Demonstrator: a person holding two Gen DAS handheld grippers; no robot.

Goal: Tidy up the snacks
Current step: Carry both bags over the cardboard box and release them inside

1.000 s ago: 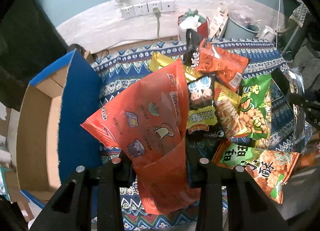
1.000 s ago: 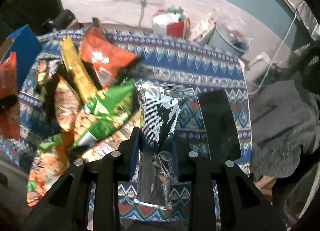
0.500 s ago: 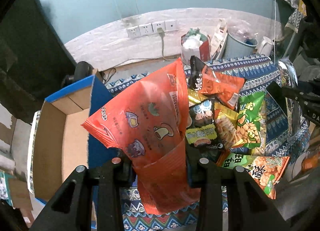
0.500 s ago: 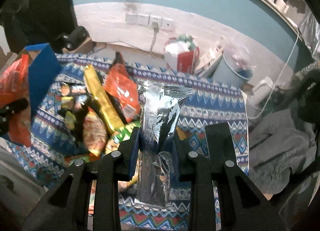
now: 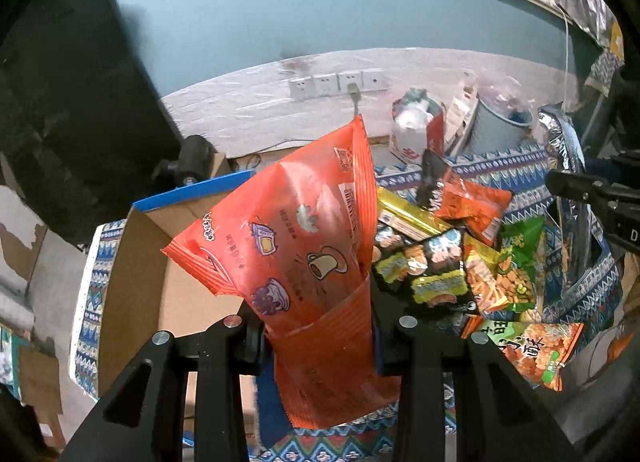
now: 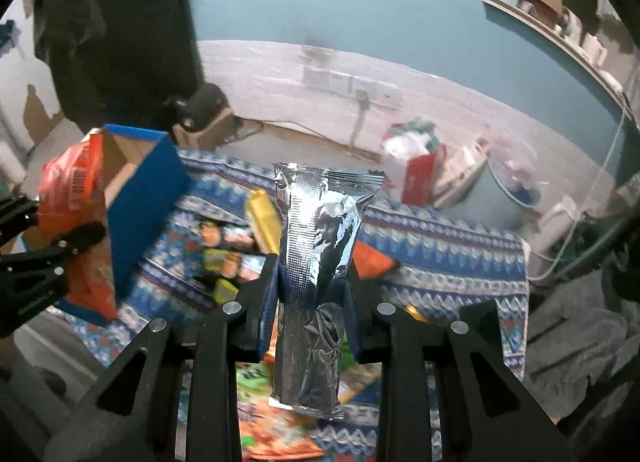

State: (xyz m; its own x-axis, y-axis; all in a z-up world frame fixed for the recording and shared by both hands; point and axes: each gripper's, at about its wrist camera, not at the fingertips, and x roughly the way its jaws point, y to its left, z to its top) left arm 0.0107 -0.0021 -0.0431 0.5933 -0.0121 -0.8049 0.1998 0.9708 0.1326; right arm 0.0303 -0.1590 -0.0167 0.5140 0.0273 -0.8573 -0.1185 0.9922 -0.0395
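Note:
My left gripper (image 5: pixel 316 326) is shut on a large orange snack bag (image 5: pixel 296 246) and holds it up beside an open cardboard box with blue flaps (image 5: pixel 160 262) at the left. My right gripper (image 6: pixel 312 294) is shut on a silver foil packet (image 6: pixel 320 246), held upright above the table. A pile of snack bags (image 5: pixel 460 262) lies on the patterned cloth to the right of the box. The left gripper with the orange bag also shows in the right wrist view (image 6: pixel 60 238), next to the box (image 6: pixel 144 197). The right gripper shows at the right edge of the left wrist view (image 5: pixel 592 197).
A blue patterned cloth (image 6: pixel 440 254) covers the table. Behind it are a red and white bag (image 5: pixel 416 133), a grey bucket (image 5: pixel 500 129), wall sockets (image 5: pixel 336 83) and a dark object at the back left (image 5: pixel 196 153). A grey blanket (image 6: pixel 568 334) lies at the right.
Both grippers have risen and tilted up with their packets. The left gripper has moved nearer the box; more of the wall and box interior shows.

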